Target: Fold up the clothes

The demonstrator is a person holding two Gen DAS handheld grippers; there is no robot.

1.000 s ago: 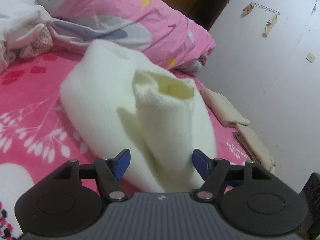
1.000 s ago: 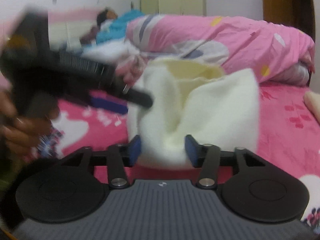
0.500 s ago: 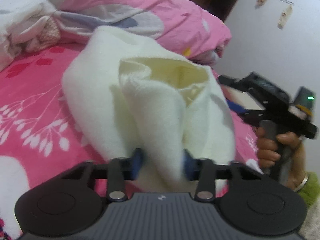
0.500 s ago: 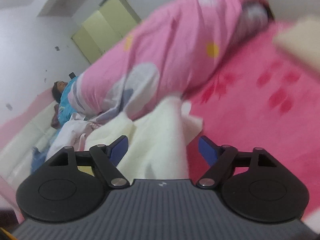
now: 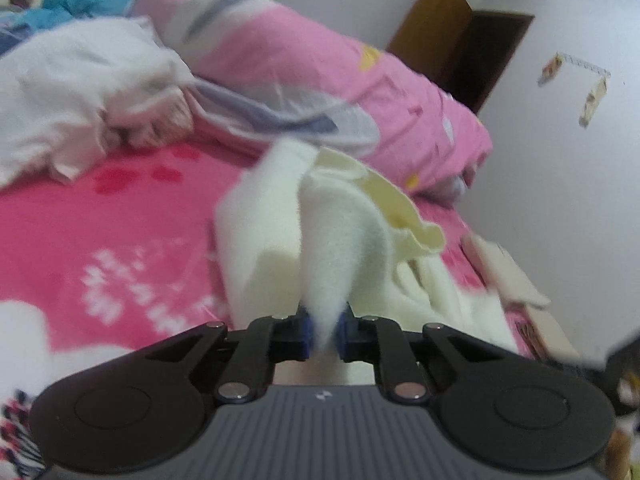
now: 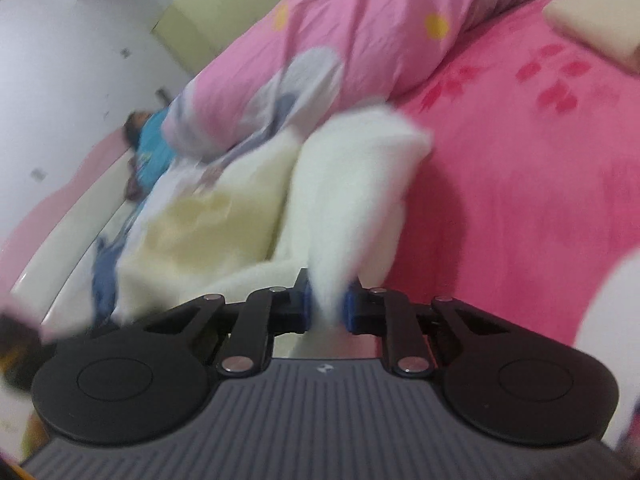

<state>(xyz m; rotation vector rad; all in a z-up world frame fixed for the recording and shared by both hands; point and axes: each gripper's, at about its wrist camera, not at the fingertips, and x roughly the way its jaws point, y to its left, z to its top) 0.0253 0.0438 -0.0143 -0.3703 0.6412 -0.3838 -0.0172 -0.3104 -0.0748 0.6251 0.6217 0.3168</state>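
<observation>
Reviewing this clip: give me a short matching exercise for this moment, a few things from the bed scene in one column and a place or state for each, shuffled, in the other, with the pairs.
Things:
1. left gripper
2. cream fleece garment
3. pink duvet
4. folded beige cloth

Places or states:
A. bunched along the back of the bed
B. lying flat on the pink sheet, apart from the grippers
C. shut on a pinch of fleece
D. lifted off the sheet by both grippers

Pairs: 1-C, 2-D, 3-A, 4-B
</observation>
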